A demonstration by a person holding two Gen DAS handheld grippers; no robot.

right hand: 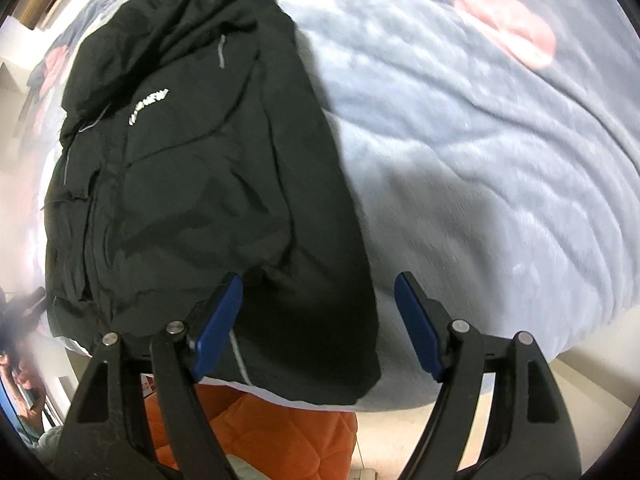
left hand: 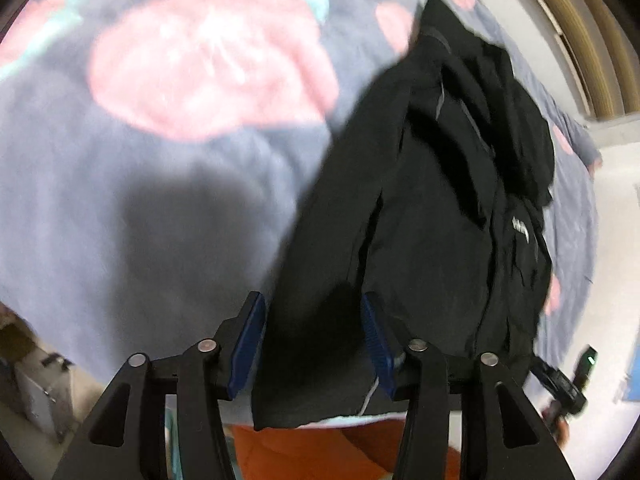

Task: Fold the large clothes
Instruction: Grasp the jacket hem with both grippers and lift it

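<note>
grey-blue blanket (left hand: 120, 200) with pink blotches (left hand: 208, 60); orange quilted fabric (right hand: 260, 432) below its near edge

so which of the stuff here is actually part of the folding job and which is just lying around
Part of the job:
- black jacket, lying on the bed
- left gripper, open over the jacket's near hem
- right gripper, open at the hem's other corner

Just lying about:
- blue blanket with pink patches, the surface under the jacket
- orange quilted fabric below the bed edge

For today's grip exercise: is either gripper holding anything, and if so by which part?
Nothing is held. Both the left gripper and right gripper are open above the near hem of the jacket.
</note>
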